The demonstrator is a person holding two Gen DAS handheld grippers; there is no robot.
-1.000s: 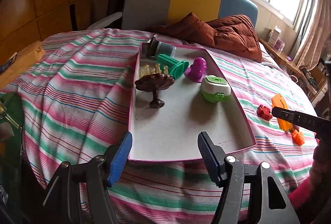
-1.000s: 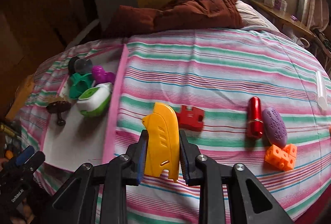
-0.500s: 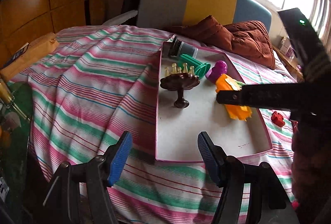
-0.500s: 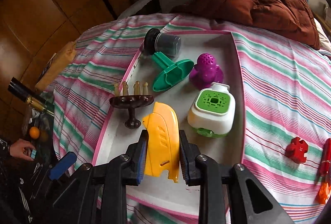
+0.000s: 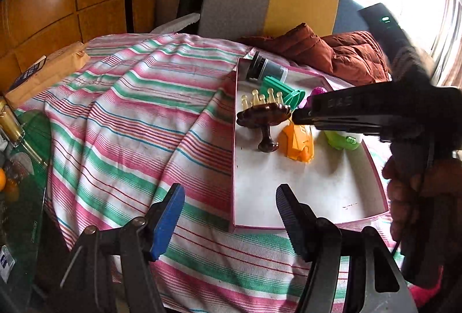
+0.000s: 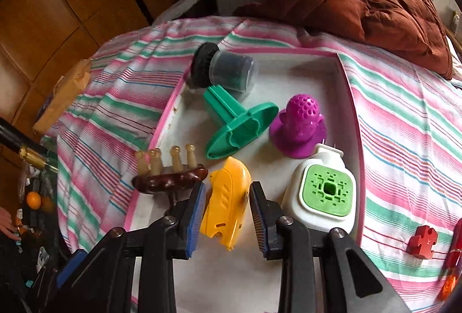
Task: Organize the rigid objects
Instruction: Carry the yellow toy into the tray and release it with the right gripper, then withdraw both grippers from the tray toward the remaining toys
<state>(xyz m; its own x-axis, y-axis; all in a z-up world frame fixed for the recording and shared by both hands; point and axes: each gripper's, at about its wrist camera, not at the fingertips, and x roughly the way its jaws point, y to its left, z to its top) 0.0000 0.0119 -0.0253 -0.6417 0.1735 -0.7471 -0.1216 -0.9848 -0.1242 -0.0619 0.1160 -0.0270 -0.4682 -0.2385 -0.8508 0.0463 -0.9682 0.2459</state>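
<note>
A white tray with a pink rim [image 6: 170,107] [image 5: 303,197] lies on the striped cloth. In it are a dark jar [image 6: 228,73], a green plastic piece [image 6: 236,125], a purple toy [image 6: 300,125], a white-and-green plug-in device [image 6: 323,191] and a brown stand with pegs [image 6: 170,180] [image 5: 264,116]. A yellow plastic piece [image 6: 228,197] [image 5: 297,142] rests on the tray between the fingers of my right gripper [image 6: 228,220], which is open around it. My left gripper [image 5: 228,214] is open and empty at the tray's near left corner.
A red puzzle-shaped piece [image 6: 421,238] and more red and orange bits lie on the cloth right of the tray. A brown quilted jacket [image 6: 375,1] lies behind it, in front of a chair back. A glass side table [image 5: 20,168] with bottles stands at the left.
My right gripper carried the yellow piece from the cloth over the tray, lowered it beside the brown stand and opened its jaws. My left gripper drifted left.
</note>
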